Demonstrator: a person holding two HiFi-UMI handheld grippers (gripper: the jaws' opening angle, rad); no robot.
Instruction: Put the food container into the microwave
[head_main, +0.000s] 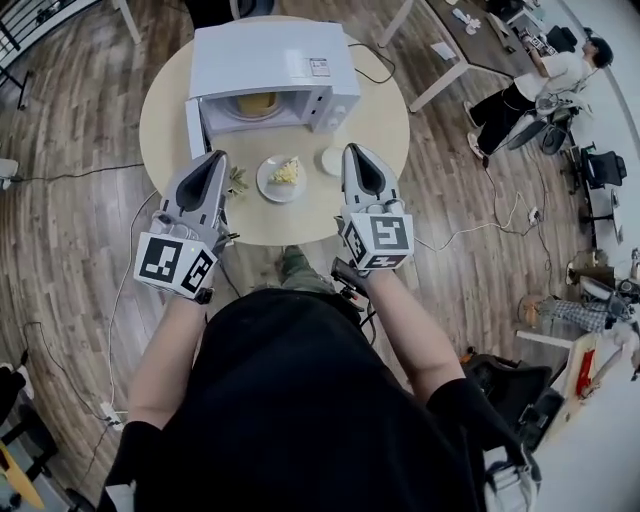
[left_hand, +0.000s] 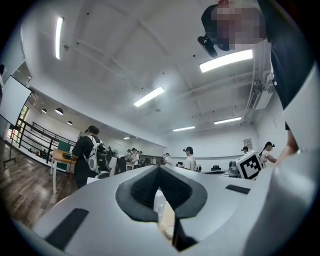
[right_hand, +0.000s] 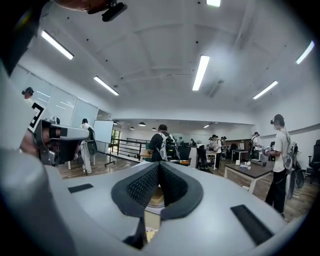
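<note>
Head view: a white microwave (head_main: 270, 55) stands at the far side of a round table (head_main: 390, 120). Its door (head_main: 195, 128) is swung open on the left, and something round and yellowish lies in the cavity; I cannot tell whether it is the turntable or a dish. The food container (head_main: 282, 177), a shallow white dish with a yellow piece of food on it, sits on the table just near of the microwave's mouth. A smaller white round dish (head_main: 332, 160) lies just to its right. The left gripper (head_main: 218, 158) and the right gripper (head_main: 352, 150) both point away from the person, and the container lies between them. It is about level with their jaws and touches neither. The left one looks slightly nearer, though the open door stands on its side.

Left gripper view: the left gripper (left_hand: 159, 169) has its jaws brought together at the tips, with nothing clamped. Through the gap below the tips, only a sliver of white and tan shows.

Right gripper view: the right gripper (right_hand: 159, 165) is likewise closed at the tips and empty. A tan round shape shows through its gap.

Either gripper would probably have to open and swing inward to take the rim, then carry the container straight away into the cavity.
</note>
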